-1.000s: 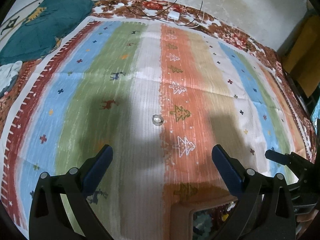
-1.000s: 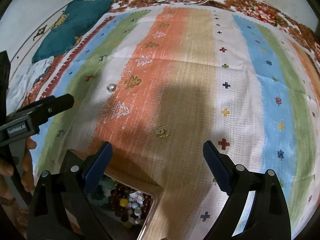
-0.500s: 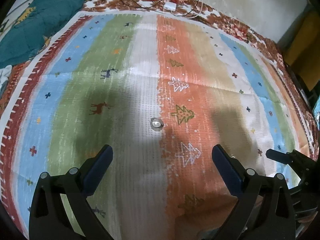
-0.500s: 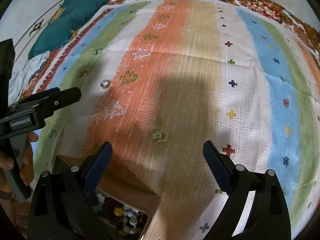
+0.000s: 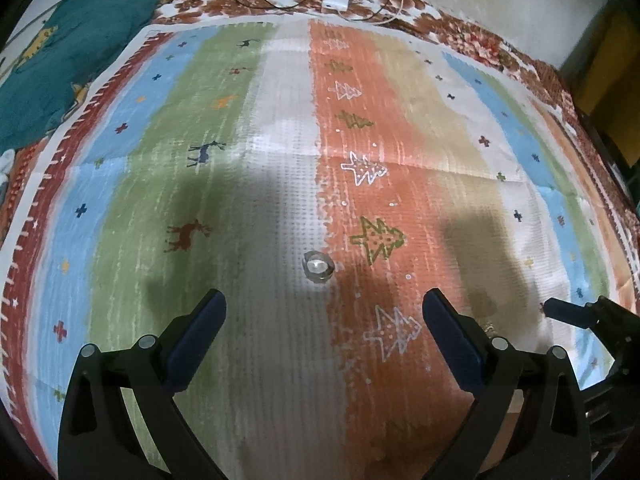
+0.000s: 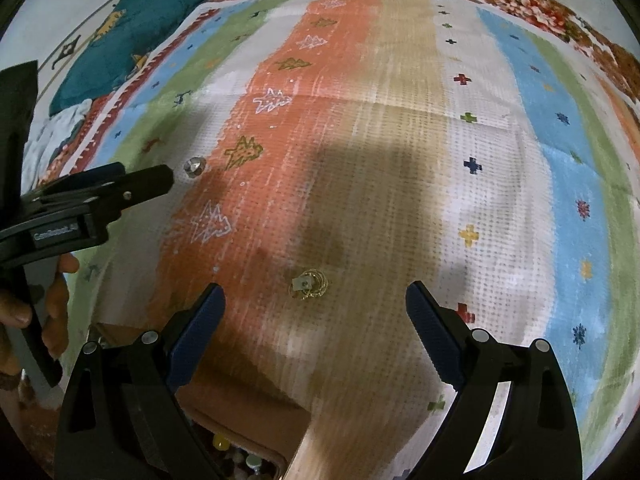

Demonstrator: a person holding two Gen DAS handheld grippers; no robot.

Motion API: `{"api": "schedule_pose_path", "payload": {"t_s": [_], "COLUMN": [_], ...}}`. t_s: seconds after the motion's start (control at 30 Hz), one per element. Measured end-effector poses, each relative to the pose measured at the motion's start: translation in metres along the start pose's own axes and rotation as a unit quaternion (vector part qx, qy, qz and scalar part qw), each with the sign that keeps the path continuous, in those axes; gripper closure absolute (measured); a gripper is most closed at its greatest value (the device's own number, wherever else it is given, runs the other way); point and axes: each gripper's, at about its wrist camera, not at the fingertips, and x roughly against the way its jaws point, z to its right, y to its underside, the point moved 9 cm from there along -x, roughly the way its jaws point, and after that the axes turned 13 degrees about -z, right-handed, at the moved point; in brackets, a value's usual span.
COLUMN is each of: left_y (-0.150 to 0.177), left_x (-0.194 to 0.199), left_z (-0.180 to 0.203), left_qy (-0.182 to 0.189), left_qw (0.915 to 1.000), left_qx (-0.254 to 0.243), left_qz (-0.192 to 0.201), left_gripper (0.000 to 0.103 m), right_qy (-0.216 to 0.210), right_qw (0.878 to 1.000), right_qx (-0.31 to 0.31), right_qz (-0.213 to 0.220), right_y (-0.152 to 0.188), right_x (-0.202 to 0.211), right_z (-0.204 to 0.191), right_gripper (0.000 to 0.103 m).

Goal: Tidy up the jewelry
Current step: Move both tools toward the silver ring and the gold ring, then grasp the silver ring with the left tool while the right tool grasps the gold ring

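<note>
A silver ring with a clear stone [image 5: 318, 266] lies on the striped mat [image 5: 280, 140], just ahead of my open left gripper [image 5: 323, 322], centred between its jaws. It also shows in the right wrist view [image 6: 194, 166], by the left gripper's fingertips [image 6: 160, 184]. A gold earring set [image 6: 309, 282] lies on the mat just ahead of my open right gripper [image 6: 314, 312]. A jewelry box [image 6: 240, 446] with coloured beads sits at the near edge, under the right gripper's left finger.
A teal cloth [image 5: 68, 64] lies at the far left beyond the mat. A white charger with cables [image 5: 335, 1] lies at the far edge by the wall. The right gripper shows at the left wrist view's right edge [image 5: 576, 316].
Both grippers have moved forward and lower over the mat. The ring and the earrings now sit closer to the jaws. The box has slid out of the left wrist view.
</note>
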Motion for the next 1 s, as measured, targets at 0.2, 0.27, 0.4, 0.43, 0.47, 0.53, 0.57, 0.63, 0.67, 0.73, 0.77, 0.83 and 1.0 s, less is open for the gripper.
{"api": "schedule_pose_path", "payload": {"t_s": [0.2,0.27,0.4,0.43,0.47,0.53,0.57,0.63,0.67,0.73,0.77,0.83,1.0], "left_y": [-0.007,-0.009,-0.012,-0.012,-0.012,-0.012,-0.012,-0.013,-0.013,-0.015,-0.016,-0.018,-0.018], "left_x": [-0.011,-0.013,-0.021,-0.023,-0.026,-0.032,-0.034,-0.037,-0.037,-0.037,-0.038,-0.039,-0.041], "left_z": [-0.005,-0.005,-0.003,-0.003,-0.003,-0.003,-0.002,-0.002,-0.003,-0.003,-0.003,-0.003,0.001], "left_qy": [0.003,0.003,0.0,-0.002,-0.007,-0.009,-0.008,-0.01,-0.01,-0.009,-0.009,-0.011,-0.019], "left_qw": [0.9998,0.9998,0.9997,0.9997,0.9996,0.9994,0.9993,0.9991,0.9992,0.9992,0.9993,0.9993,0.9989], "left_qx": [0.013,0.012,0.002,0.001,-0.002,-0.009,-0.013,-0.018,-0.019,-0.018,-0.018,-0.019,-0.029], "left_qz": [-0.013,-0.015,-0.023,-0.025,-0.028,-0.033,-0.034,-0.036,-0.035,-0.033,-0.032,-0.031,-0.031], "left_gripper": [0.007,0.007,0.019,0.021,0.025,0.032,0.038,0.04,0.04,0.04,0.042,0.046,0.058], "right_qy": [0.004,0.007,0.009,0.009,0.009,0.012,0.017,0.028,0.028,0.03,0.032,0.032,0.02], "right_qw": [1.0,1.0,1.0,0.999,0.999,0.999,0.999,0.998,0.998,0.998,0.998,0.998,0.998], "right_qx": [0.006,0.011,0.013,0.012,0.012,0.014,0.016,0.016,0.014,0.011,0.01,0.005,0.0], "right_qz": [-0.01,-0.012,-0.025,-0.029,-0.031,-0.037,-0.041,-0.046,-0.046,-0.047,-0.048,-0.049,-0.055], "right_y": [-0.004,-0.005,-0.007,-0.007,-0.006,-0.006,-0.006,-0.007,-0.008,-0.009,-0.01,-0.01,-0.009], "right_x": [-0.01,-0.011,-0.022,-0.025,-0.027,-0.031,-0.033,-0.036,-0.037,-0.037,-0.037,-0.036,-0.035], "right_z": [0.0,-0.002,-0.001,0.0,0.0,0.0,0.0,0.002,0.002,0.004,0.005,0.007,0.008], "right_gripper": [0.011,0.011,0.011,0.011,0.011,0.011,0.016,0.025,0.028,0.035,0.039,0.048,0.069]}}
